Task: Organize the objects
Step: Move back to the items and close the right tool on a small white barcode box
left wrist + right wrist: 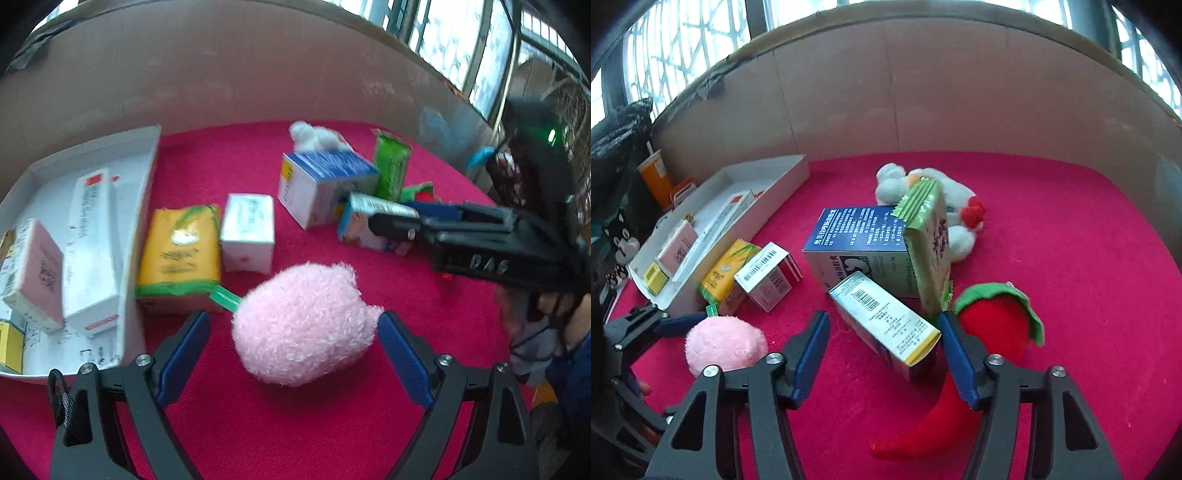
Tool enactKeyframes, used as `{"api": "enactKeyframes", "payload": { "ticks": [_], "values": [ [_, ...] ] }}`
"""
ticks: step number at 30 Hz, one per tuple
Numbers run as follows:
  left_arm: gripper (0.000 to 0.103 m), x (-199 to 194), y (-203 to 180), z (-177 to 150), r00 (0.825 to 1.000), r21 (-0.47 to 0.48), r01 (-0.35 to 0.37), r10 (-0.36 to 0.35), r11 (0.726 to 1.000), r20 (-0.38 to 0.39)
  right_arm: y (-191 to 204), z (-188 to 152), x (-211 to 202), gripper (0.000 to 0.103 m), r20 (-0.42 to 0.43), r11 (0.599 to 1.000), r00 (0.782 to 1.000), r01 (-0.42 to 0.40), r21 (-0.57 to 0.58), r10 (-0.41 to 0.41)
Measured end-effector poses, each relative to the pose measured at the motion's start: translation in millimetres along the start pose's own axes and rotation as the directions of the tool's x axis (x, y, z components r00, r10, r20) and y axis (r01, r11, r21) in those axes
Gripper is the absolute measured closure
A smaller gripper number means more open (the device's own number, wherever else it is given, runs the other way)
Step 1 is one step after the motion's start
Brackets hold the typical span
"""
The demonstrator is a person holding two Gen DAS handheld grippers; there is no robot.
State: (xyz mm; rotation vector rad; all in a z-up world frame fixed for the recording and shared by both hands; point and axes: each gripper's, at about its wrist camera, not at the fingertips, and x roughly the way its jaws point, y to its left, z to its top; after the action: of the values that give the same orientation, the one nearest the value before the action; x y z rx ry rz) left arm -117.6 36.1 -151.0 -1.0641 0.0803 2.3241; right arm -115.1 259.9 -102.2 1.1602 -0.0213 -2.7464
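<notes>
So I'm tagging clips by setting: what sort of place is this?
Probably an improvised indoor tabletop: a red cloth over the surface, a cardboard backdrop behind it, and barred windows beyond. Home or lab, I can't tell.

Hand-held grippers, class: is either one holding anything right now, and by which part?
Nothing held. The left hand-held gripper straddles the pink plush ball; the right hand-held gripper straddles a small box.

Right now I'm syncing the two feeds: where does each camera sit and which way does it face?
Left wrist: on the left gripper, looking down-forward over its fingers straddling the pink plush ball; right gripper enters at right.
Right wrist: on the right gripper, fingers flanking the barcode box.
Shared: pink ball, white tray, large blue box.
</notes>
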Motion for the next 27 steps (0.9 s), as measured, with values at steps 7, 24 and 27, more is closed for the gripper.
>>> {"api": "enactKeyframes", "payload": {
  "ticks": [7,24,27],
  "values": [
    [0.012,7.2,-8.6,3.1,0.997,0.049,0.051,-0.048,0.998,-0.054,2.2,-0.2,9.8,0.039,-0.026,1.0,1.0,-0.012,-0.018,0.012],
    [0.036,10.3,-5.3,0.4,0.991,0.024,0.109,-0.107,0.994,-0.075,20.2,-7.2,19.8,0.075,-0.091,0.997,0.995,-0.04,-0.071,0.033],
    [0.037,9.5,-3.1,-0.6,0.99,0.014,0.124,-0.123,0.992,-0.068,23.7,-8.3,21.4,0.075,-0.095,0.997,0.995,-0.04,-0.064,0.034]
  ]
}}
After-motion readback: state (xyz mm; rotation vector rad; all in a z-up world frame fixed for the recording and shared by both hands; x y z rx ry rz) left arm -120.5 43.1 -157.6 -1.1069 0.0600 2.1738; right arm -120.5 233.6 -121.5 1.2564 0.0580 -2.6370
